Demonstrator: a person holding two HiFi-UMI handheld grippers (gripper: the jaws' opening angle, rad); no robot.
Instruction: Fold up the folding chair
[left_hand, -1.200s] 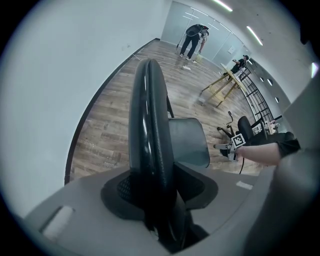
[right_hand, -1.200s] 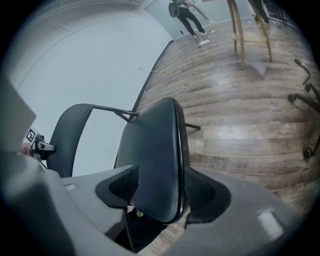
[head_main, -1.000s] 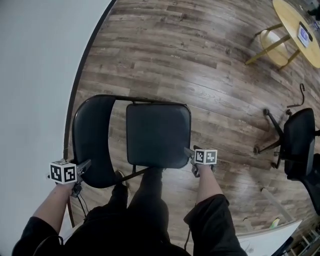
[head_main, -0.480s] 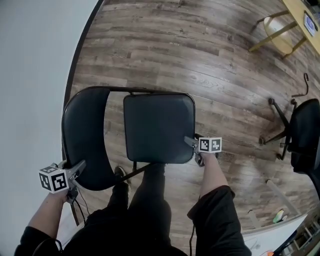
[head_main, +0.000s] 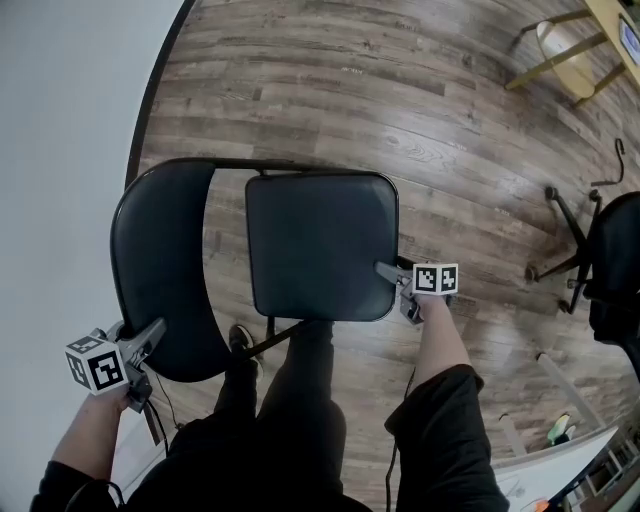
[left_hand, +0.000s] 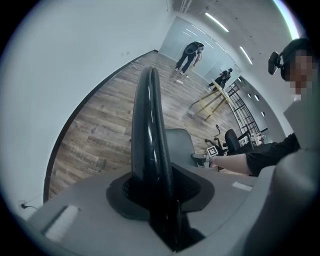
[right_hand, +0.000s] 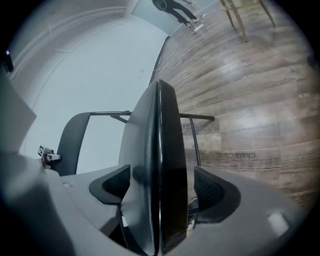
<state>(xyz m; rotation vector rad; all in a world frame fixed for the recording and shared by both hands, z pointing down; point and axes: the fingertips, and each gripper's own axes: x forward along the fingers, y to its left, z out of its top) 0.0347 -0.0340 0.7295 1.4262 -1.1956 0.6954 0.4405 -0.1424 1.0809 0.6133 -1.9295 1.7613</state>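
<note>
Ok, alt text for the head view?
Seen from above, a person stands over an unfolded black chair on wood floor. Left tongs, just closing, grip its backrest; right tongs, just opening, straddle the seat at its edge.

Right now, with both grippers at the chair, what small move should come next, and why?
Probably close the right gripper on the edge of the seat. Its jaws have just been opening and straddle that edge without pressing it, while the left gripper, whose jaws have just been closing, already clamps the backrest, ready for lifting the seat.
</note>
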